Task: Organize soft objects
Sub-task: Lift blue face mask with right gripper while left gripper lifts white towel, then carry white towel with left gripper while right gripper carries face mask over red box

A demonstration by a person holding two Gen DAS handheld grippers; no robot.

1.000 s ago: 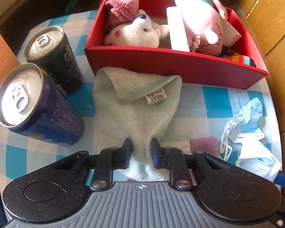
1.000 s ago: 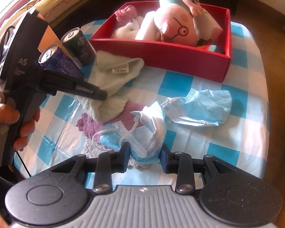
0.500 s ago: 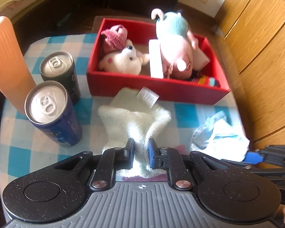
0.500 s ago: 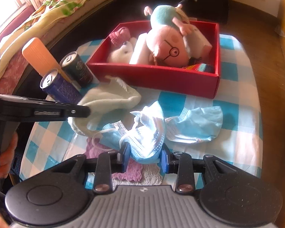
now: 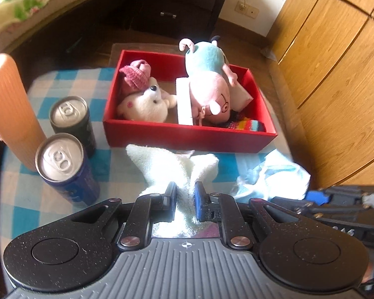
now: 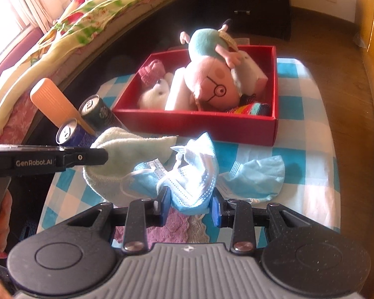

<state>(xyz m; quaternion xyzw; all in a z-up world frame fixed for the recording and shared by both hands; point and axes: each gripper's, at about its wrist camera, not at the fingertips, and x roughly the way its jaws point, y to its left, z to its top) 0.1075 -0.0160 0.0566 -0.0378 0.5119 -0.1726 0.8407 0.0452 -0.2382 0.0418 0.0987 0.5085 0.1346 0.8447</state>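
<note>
My left gripper (image 5: 184, 196) is shut on a pale green towel (image 5: 177, 167) and holds it lifted above the checked table; it also shows in the right wrist view (image 6: 127, 157). My right gripper (image 6: 189, 201) is shut on a bunch of blue face masks (image 6: 194, 174), also lifted. A red box (image 5: 187, 135) at the back holds a pink pig plush (image 5: 209, 94), a white bear (image 5: 144, 104), a pink knit hat (image 5: 136, 73) and a striped sock (image 5: 246, 125).
Two drink cans (image 5: 59, 159) (image 5: 68, 114) and an orange ribbed cup (image 5: 10, 109) stand at the left. Another blue mask (image 6: 259, 177) and a purple cloth (image 6: 172, 229) lie on the table (image 6: 309, 134). Wooden cabinets stand at the right.
Both grippers have risen and pulled back, lifting the towel and the masks off the table. The box now looks further away.
</note>
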